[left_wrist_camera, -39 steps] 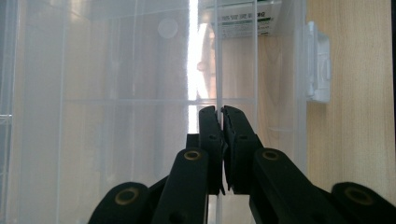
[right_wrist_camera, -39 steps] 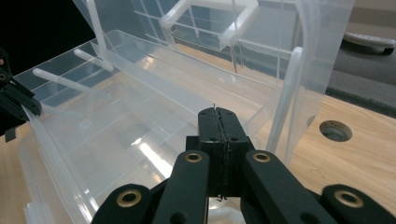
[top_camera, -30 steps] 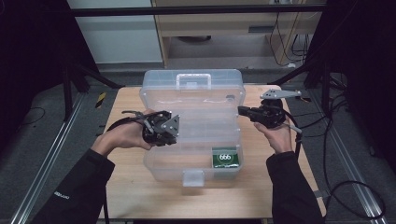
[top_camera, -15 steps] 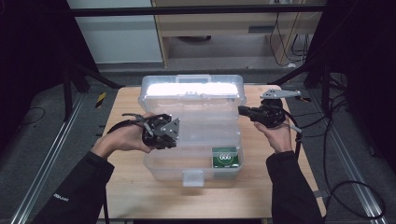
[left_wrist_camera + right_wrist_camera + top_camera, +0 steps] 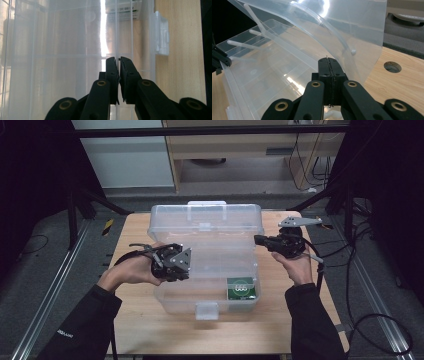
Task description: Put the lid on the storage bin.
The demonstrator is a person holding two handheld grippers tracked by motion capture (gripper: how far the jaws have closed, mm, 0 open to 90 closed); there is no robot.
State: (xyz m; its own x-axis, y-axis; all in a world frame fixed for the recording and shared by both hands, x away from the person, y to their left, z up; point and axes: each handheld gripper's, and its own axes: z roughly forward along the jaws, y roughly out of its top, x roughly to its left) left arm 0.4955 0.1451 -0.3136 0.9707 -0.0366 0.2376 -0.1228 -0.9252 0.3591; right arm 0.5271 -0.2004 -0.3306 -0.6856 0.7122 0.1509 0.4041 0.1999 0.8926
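A clear plastic organiser box (image 5: 205, 270) stands in the middle of a pale wooden table (image 5: 135, 320), its lid (image 5: 205, 222) raised at the far side and its white latch (image 5: 206, 310) facing the person. Inside, in the near right compartment, lies a small green packet (image 5: 241, 288).

The left claw (image 5: 172, 262) sits at the box's left edge; in the left gripper view its two black jaws stand a narrow slit apart with a thin clear wall of the box (image 5: 116, 37) running between them. They have just been easing apart, and whether the pads press on that wall I cannot tell.

The right claw (image 5: 260, 240) is at the box's right end, near the lid's corner. In the right gripper view its jaws are pressed fully together with nothing seen between them, the curved lid (image 5: 324, 27) rising just beyond the tips.

The table has a round hole (image 5: 392, 67) near its right edge. Grey carpeted floor (image 5: 45, 270) surrounds it, with metal rails (image 5: 50, 300) on either side, cables (image 5: 370, 270) trailing at the right, and a wooden cabinet (image 5: 240, 150) against the far wall.
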